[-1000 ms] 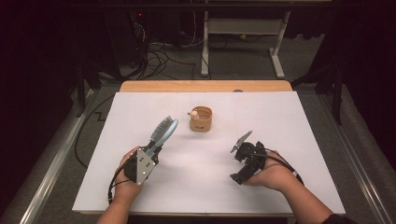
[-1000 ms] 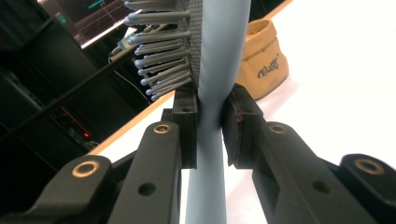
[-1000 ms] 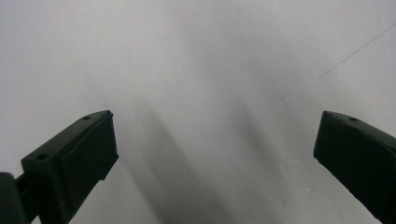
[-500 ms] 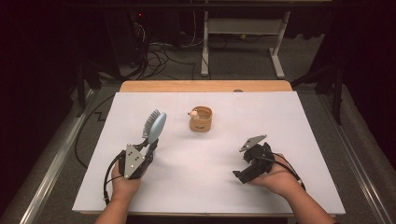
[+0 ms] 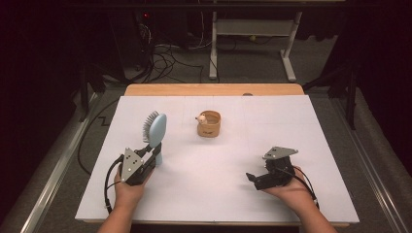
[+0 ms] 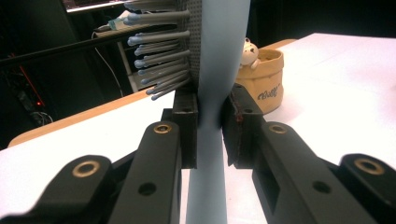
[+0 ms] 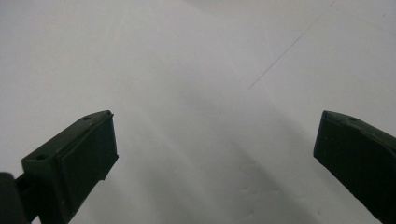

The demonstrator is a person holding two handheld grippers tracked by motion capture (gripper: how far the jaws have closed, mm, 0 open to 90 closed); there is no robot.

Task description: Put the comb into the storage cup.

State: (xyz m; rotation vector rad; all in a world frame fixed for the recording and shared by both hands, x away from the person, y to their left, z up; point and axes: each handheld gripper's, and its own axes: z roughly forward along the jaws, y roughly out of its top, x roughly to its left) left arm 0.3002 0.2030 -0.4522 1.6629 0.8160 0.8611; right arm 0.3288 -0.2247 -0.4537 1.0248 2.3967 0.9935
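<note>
- Hairbrush [image 5: 155, 132]: light blue, held upright over the left part of the white desk [image 5: 214, 194], its bristles facing away from the small basket [image 5: 209, 124], which stands well apart near the desk's middle.
- Left tool [image 5: 145, 162]: its jaws are pinching the hairbrush by the handle, low down, as the left gripper view shows with the handle [image 6: 208, 154] squeezed between both pads [image 6: 186, 126].
- To do this step well, I judge the grip should stay firm and square on the handle, since the head is heavy and tall above the pinch and could swing or slip; any carry toward the basket should be slow, with the brush kept upright.
- Right tool [image 5: 260, 178]: jaws spread wide with nothing between them, low over bare desk on the right; it looks free to steady the basket if the brush is headed there.
- Writing: the basket's front carries a dark cursive word [image 6: 267, 94], too blurred to read surely; a small bear figure [image 6: 249, 50] peeks over its rim.
</note>
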